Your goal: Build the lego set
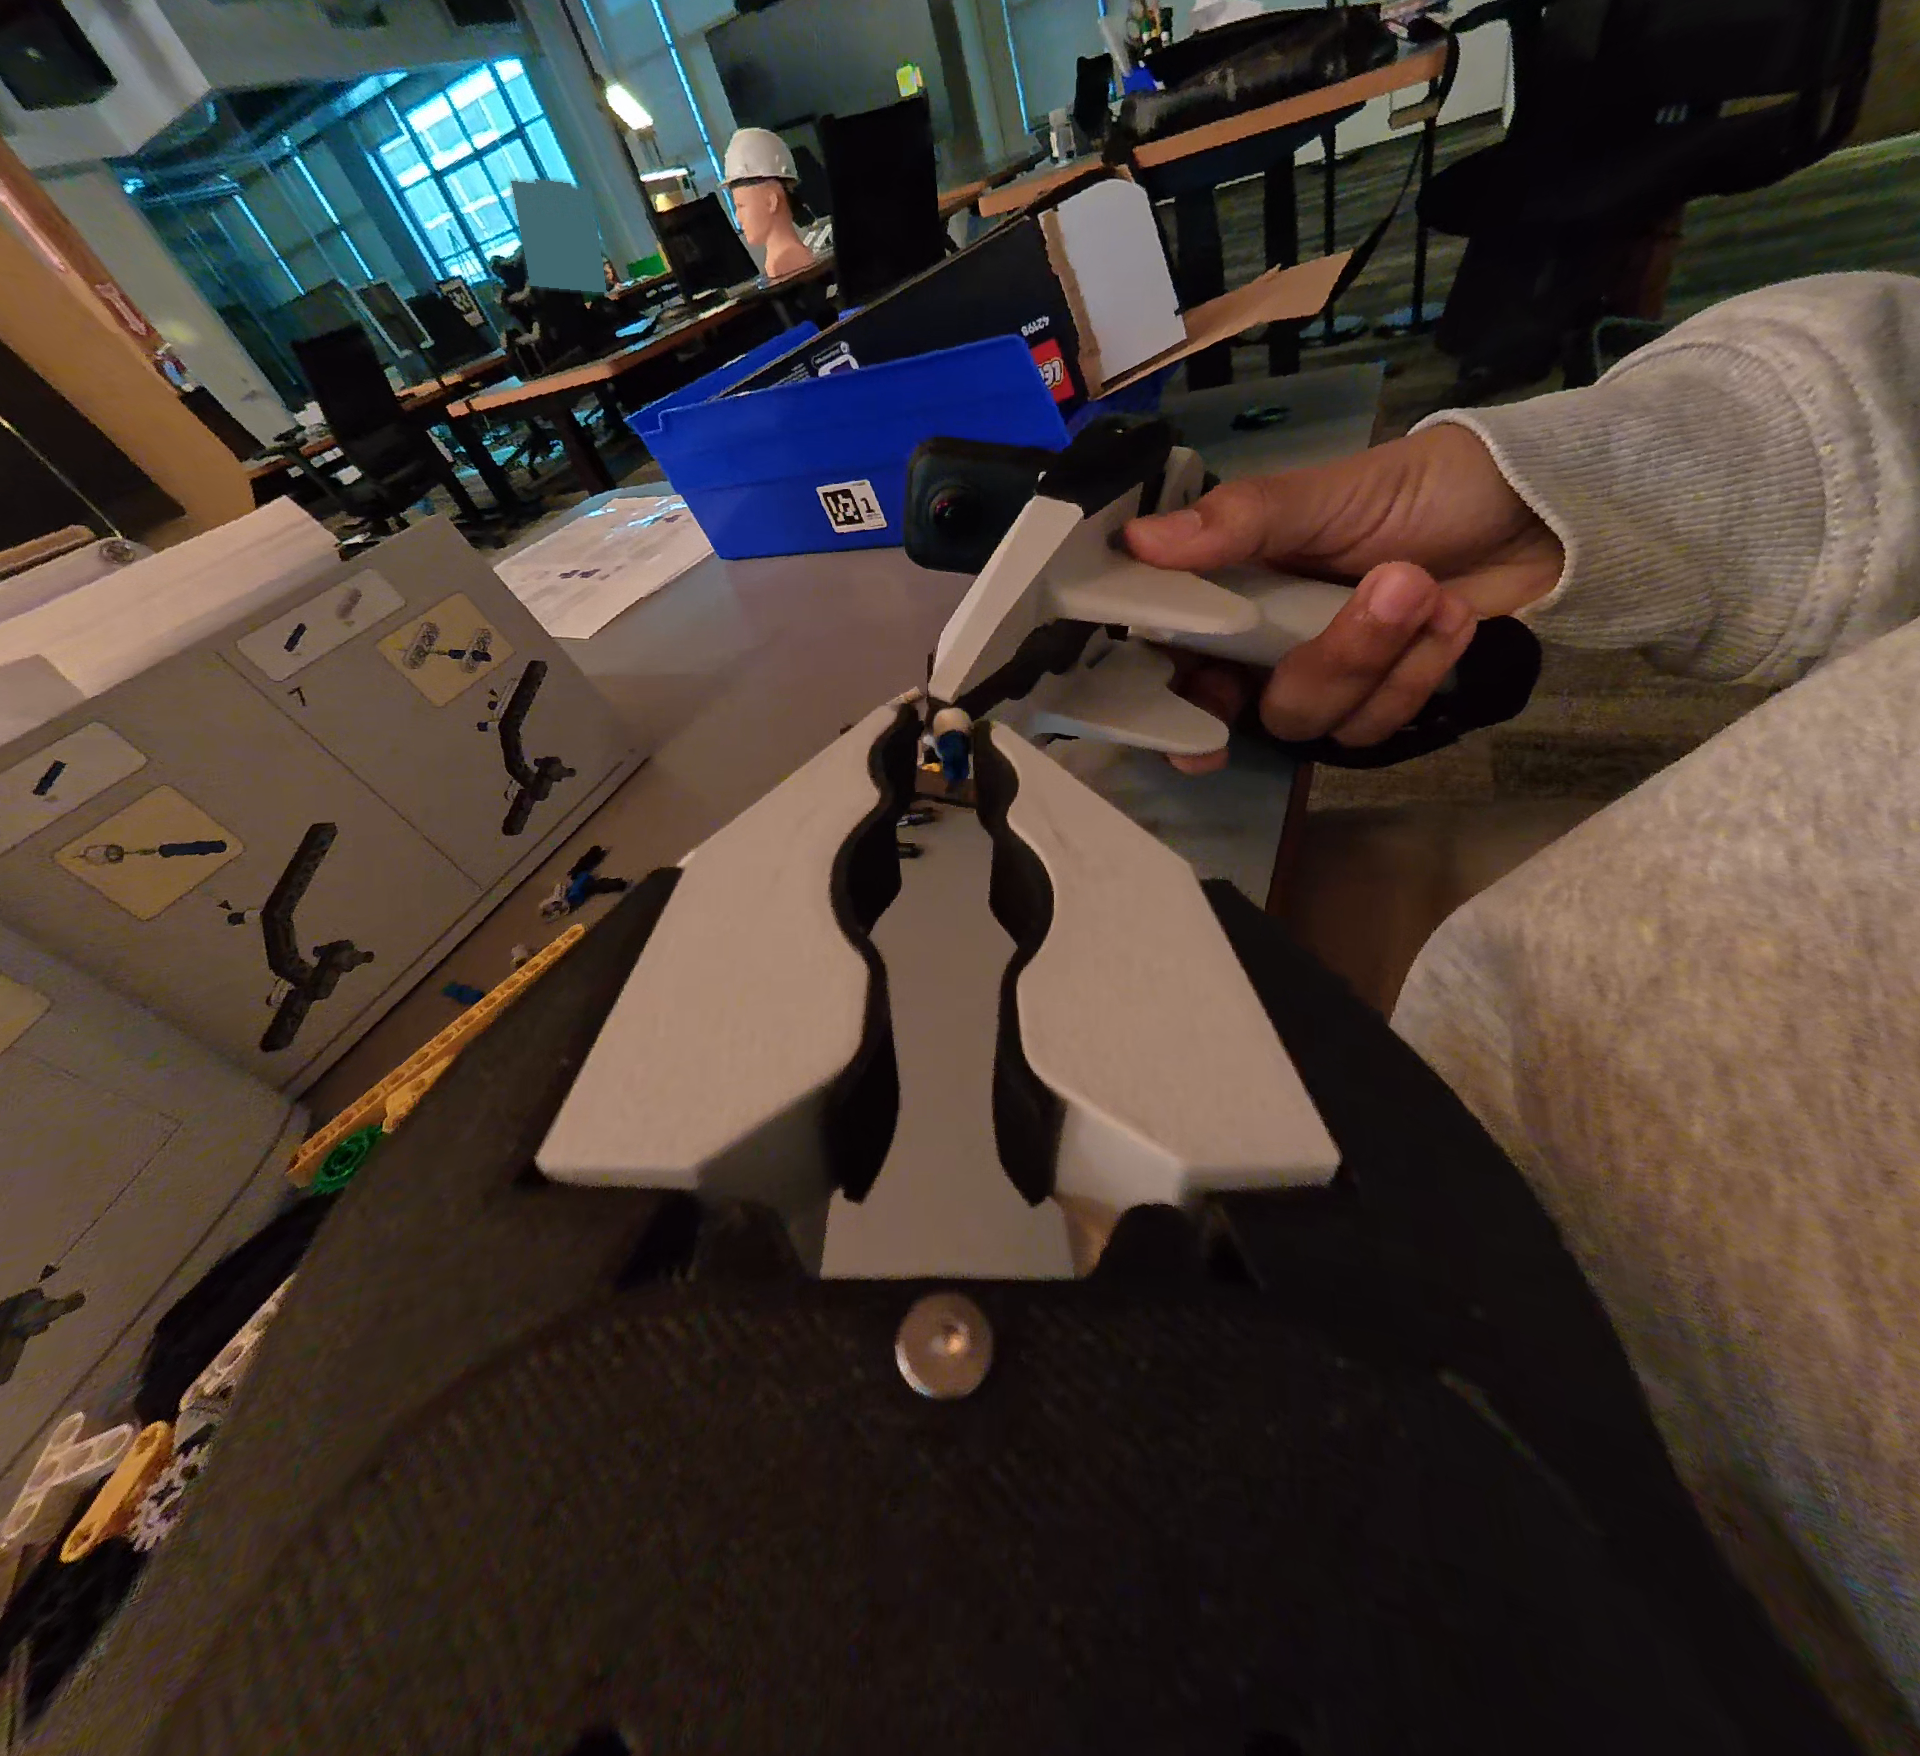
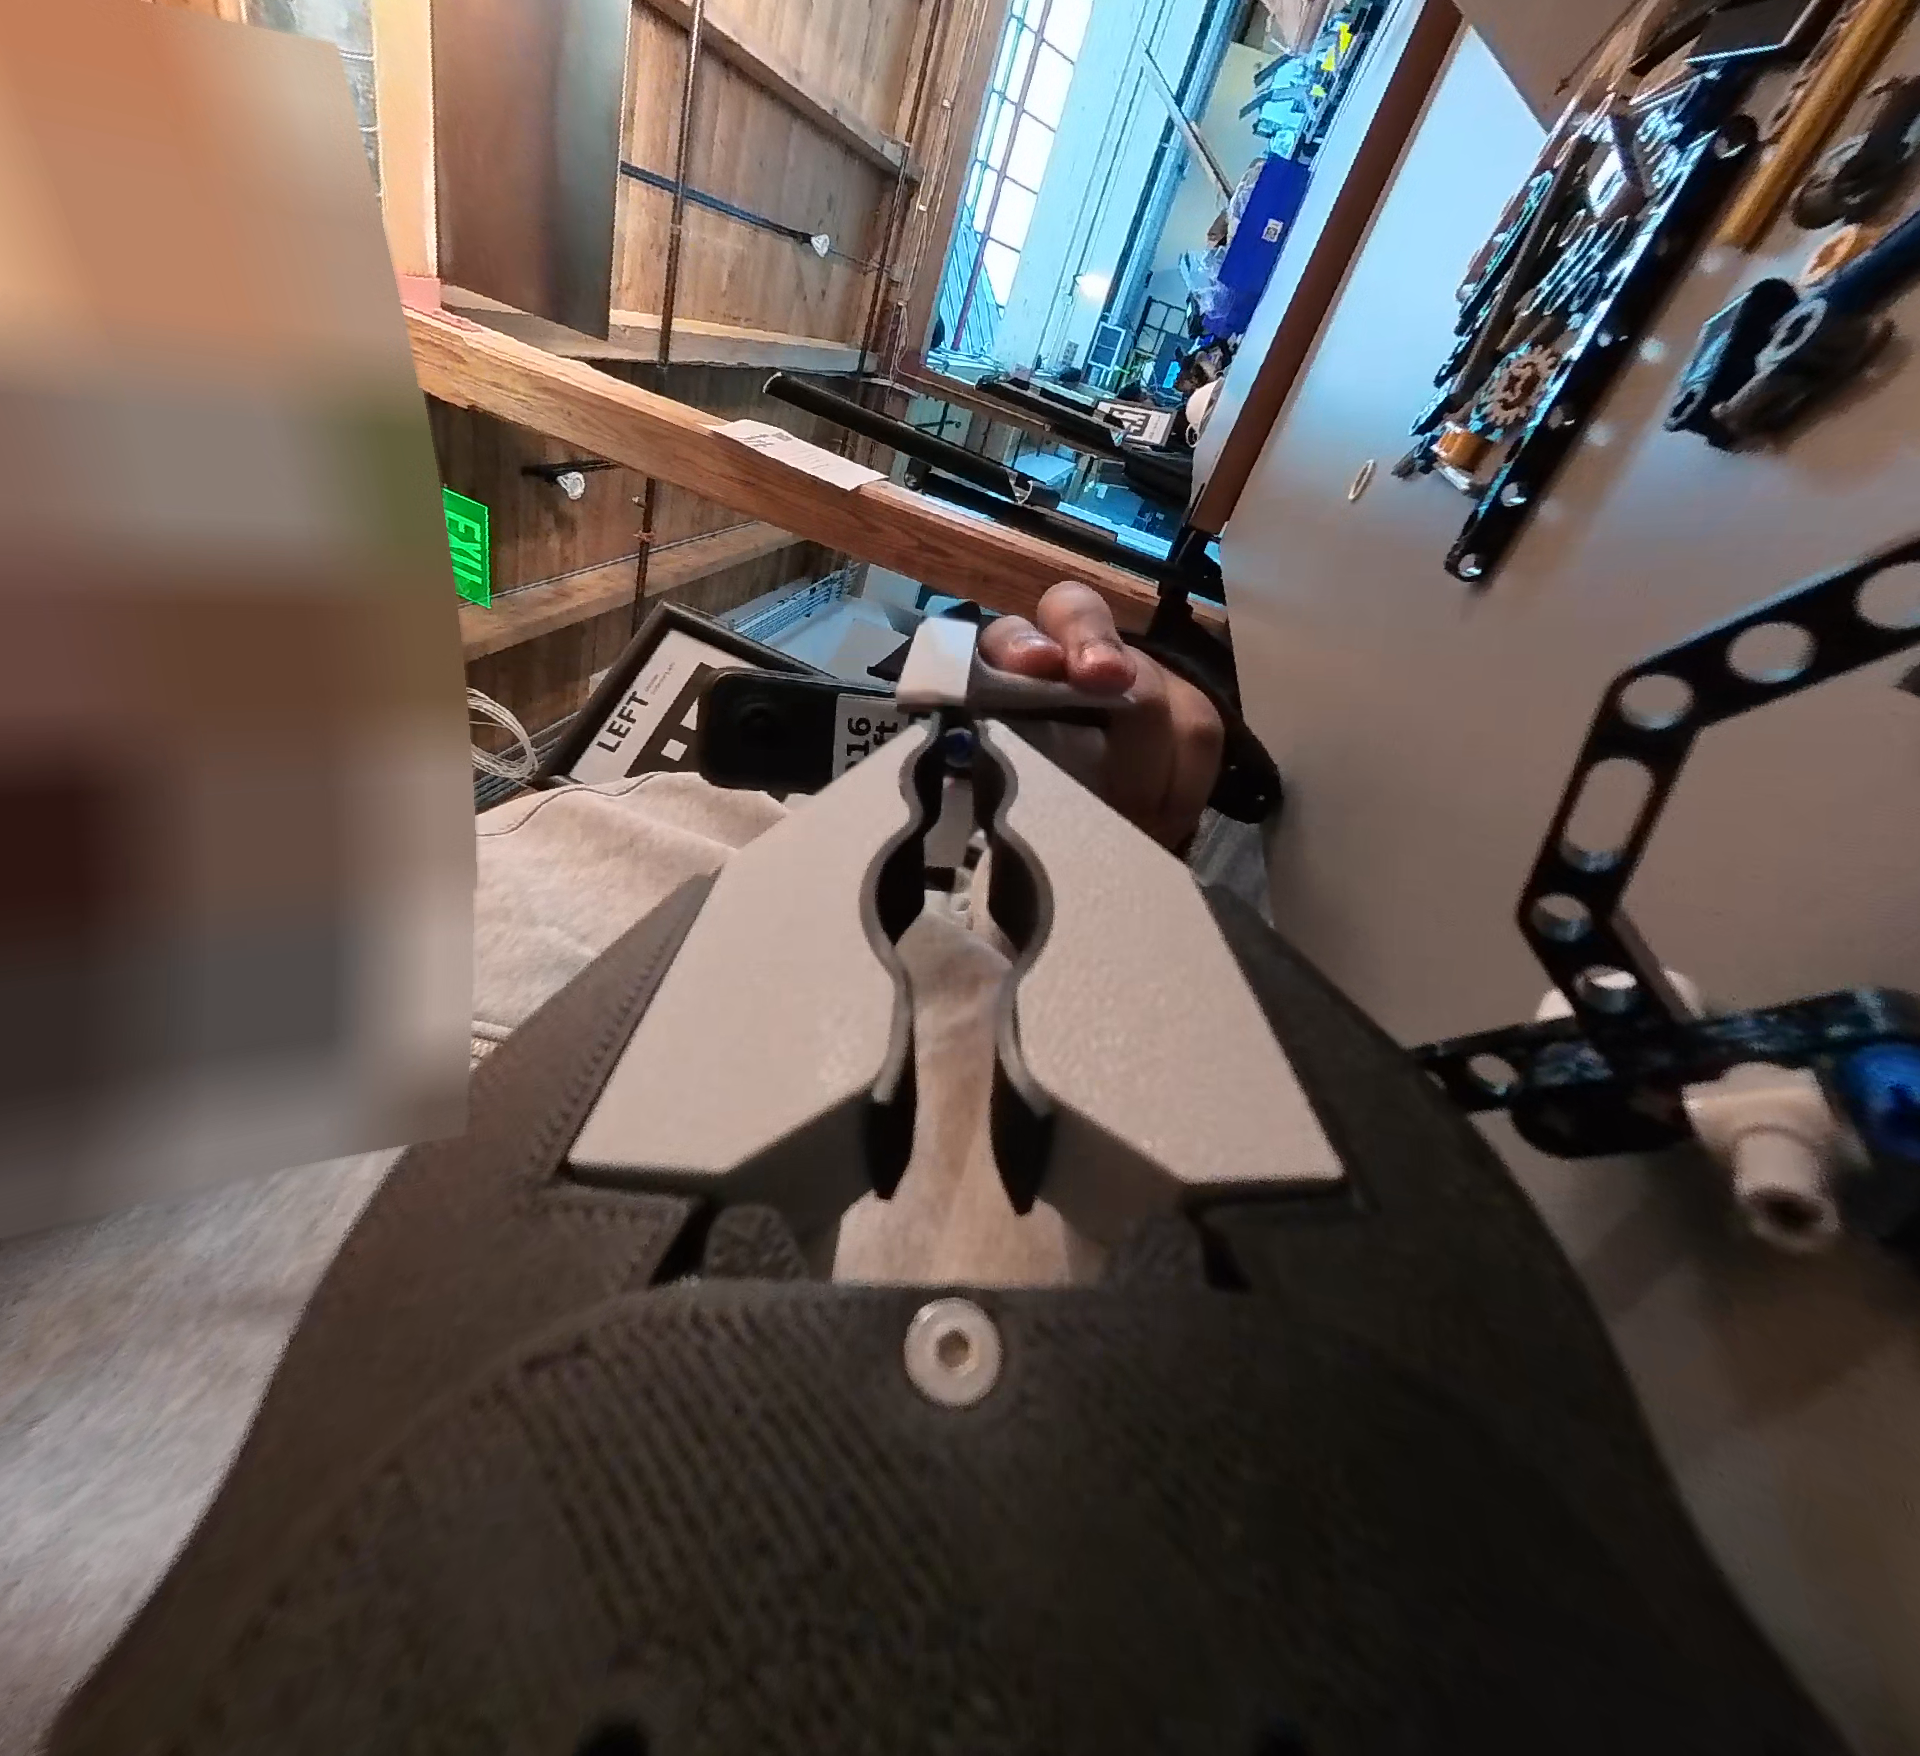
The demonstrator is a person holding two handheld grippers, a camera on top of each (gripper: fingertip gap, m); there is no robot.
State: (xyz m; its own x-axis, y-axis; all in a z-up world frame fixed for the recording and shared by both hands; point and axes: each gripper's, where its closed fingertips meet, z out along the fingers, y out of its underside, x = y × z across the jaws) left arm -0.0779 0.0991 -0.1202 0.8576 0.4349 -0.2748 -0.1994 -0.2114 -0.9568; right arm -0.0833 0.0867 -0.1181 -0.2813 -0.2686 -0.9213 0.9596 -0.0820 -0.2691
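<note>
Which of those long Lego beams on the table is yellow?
The long yellow beam lying left of the left gripper, beside a green gear; the other beams are black.

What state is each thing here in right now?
Left tongs: shut on small blue-and-white lego pin.
Right tongs: tips pinched at the same pin.
Grey instruction booklet: open, propped up.
Blue plastic bin: upright.
Cardboard set box: flaps open.
</note>
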